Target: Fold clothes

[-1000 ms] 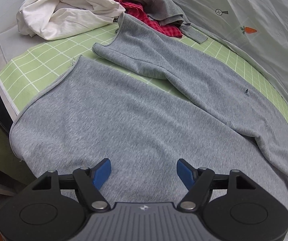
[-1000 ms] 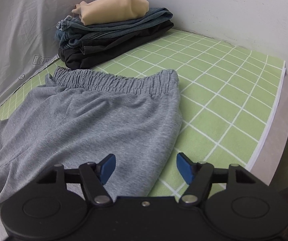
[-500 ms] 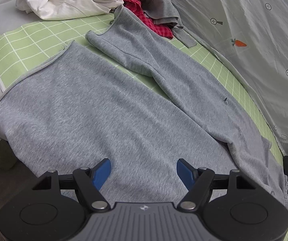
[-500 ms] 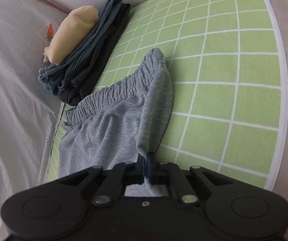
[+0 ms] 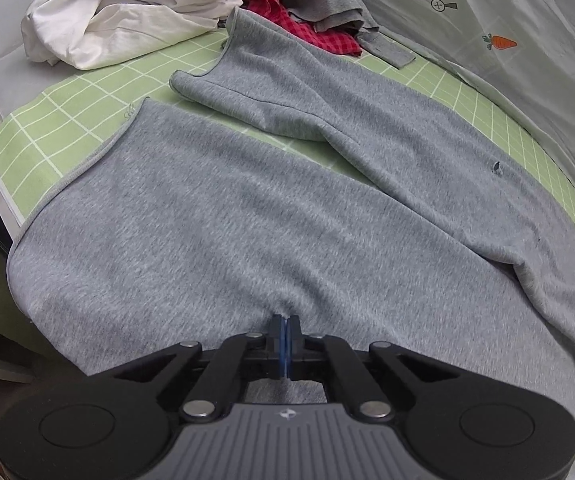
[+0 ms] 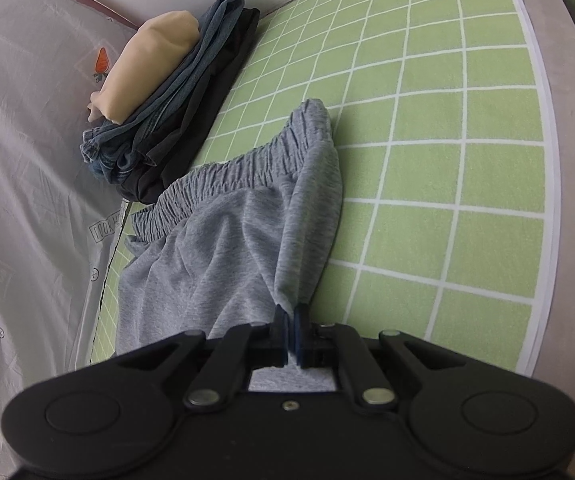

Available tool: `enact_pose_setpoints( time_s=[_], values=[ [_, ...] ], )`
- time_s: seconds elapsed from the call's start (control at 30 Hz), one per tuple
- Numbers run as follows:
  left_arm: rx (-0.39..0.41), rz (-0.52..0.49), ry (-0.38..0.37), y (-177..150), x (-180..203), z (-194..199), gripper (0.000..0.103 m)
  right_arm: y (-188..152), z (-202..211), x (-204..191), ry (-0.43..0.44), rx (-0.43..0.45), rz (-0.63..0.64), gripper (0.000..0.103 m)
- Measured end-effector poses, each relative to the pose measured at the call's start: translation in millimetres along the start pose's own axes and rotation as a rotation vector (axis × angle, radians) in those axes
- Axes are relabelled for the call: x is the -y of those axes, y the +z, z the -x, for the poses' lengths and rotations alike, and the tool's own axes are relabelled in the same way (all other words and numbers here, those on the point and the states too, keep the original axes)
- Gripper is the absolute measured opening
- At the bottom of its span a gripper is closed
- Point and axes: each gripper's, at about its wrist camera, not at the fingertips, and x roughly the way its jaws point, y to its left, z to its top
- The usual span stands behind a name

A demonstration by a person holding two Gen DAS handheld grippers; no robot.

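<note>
On the green mat (image 5: pixel 67 128), grey pants (image 5: pixel 215 216) lie lengthwise, legs toward the white heap (image 5: pixel 119 12), both grippers' fingers (image 5: pixel 286 330) (image 6: pixel 292 330) pinched onto their fabric.

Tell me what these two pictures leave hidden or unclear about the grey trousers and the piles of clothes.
- Left wrist view: grey trousers, near edge hidden under the left gripper.
- Right wrist view: cloth pinched in the right gripper, covered by its body.
- Folded stack: item count unclear.

The sweatpants (image 5: pixel 247 208) lay spread along the mat (image 6: pixel 427 208), legs toward its far edge beside a heap of clothes (image 5: pixel 127 12); a folded stack (image 6: pixel 167 100) sat behind the waistband (image 6: pixel 227 176).
</note>
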Motion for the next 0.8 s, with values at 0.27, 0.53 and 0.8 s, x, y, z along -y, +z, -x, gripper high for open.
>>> enact_pose_setpoints(
  time_s=[0.27, 0.53, 0.8],
  values=[
    [0.067, -0.008, -0.024, 36, 14, -10, 0.000, -2, -4, -16, 0.008, 0.010, 0.022, 0.003],
    [0.189, -0.045, -0.156, 89, 55, -15, 0.000, 0, -4, -36, 0.026, 0.029, 0.071, 0.003],
    [0.108, 0.023, -0.225, 70, 35, -6, 0.038, -5, -6, -34, 0.008, 0.024, 0.065, 0.003]
  ],
)
